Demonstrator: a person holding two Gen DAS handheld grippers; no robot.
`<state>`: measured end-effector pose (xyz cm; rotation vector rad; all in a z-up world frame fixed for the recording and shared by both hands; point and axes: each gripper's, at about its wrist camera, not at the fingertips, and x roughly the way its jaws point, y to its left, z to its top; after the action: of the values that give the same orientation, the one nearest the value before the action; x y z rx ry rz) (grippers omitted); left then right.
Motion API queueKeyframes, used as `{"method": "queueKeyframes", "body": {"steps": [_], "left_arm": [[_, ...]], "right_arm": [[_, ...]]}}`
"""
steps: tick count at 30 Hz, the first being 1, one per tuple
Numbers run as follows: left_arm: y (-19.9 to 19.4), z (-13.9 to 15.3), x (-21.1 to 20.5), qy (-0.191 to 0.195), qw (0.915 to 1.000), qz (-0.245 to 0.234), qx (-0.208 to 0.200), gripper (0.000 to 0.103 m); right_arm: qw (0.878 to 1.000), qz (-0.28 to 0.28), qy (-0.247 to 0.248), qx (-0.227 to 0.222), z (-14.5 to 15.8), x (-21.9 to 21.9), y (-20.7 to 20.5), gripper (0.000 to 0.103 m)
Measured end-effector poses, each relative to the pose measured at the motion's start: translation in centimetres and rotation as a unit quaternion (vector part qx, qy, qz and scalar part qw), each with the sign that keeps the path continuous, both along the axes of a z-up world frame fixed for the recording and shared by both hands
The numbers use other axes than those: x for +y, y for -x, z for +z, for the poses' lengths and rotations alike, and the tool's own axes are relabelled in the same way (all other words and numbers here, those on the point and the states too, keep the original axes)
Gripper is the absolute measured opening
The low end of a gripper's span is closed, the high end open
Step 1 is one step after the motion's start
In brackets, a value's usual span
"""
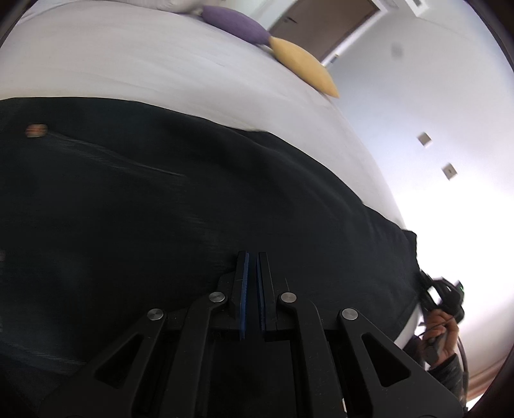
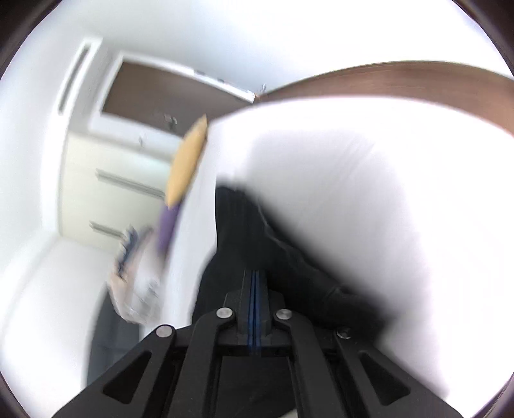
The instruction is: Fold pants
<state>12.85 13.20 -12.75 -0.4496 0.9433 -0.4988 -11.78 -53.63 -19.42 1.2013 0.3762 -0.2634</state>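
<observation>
Black pants (image 1: 160,199) lie spread across a white bed (image 1: 144,64), with a small striped label (image 1: 36,130) at the left. My left gripper (image 1: 252,254) sits low over the pants; its blue-padded jaws stand nearly together with a narrow gap, and no cloth shows between them. In the blurred right wrist view my right gripper (image 2: 254,273) is shut, with the black pants (image 2: 244,225) bunched right at its tips, apparently pinched. The right gripper and the hand holding it also show in the left wrist view (image 1: 441,308) at the pants' far end.
A purple cushion (image 1: 234,22) and a yellow cushion (image 1: 305,66) lie at the head of the bed. A brown door (image 1: 321,22) and white walls stand behind. The right wrist view shows white drawers (image 2: 112,186) and a wooden headboard (image 2: 417,77).
</observation>
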Motion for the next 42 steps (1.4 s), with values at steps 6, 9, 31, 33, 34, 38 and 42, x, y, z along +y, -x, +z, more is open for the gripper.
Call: {"method": "queueKeyframes", "body": {"steps": [6, 9, 31, 33, 34, 38, 42], "left_arm": [[1.6, 3.5, 2.1, -0.012, 0.9993, 0.025, -0.024, 0.004], [1.8, 5.3, -0.4, -0.015, 0.9991, -0.005, -0.04, 0.004], [0.9, -0.7, -9.2, 0.001, 0.9977, -0.065, 0.021, 0.004], [1.0, -0.8, -9.5, -0.003, 0.9977, -0.066, 0.016, 0.004], [1.2, -0.8, -10.1, -0.005, 0.9977, -0.066, 0.015, 0.004], [1.4, -0.7, -10.6, -0.009, 0.9977, -0.067, 0.011, 0.004], [1.4, -0.4, -9.8, -0.01, 0.9977, -0.067, 0.008, 0.004]], "right_arm": [[0.998, -0.058, -0.005, -0.032, 2.2, -3.4, 7.5, 0.054], [0.999, -0.021, -0.009, -0.028, 2.4, -0.7, 5.9, 0.054], [0.995, 0.003, -0.091, -0.026, -0.7, 5.1, -2.2, 0.032], [0.995, 0.001, -0.096, -0.025, -1.2, 4.8, -2.5, 0.02], [0.995, 0.0, -0.097, -0.025, -1.6, 4.6, -2.5, 0.015], [0.995, -0.001, -0.1, -0.03, -2.1, 4.4, -2.5, 0.01], [0.995, -0.002, -0.092, -0.025, -2.0, 4.7, -2.4, 0.01]]}}
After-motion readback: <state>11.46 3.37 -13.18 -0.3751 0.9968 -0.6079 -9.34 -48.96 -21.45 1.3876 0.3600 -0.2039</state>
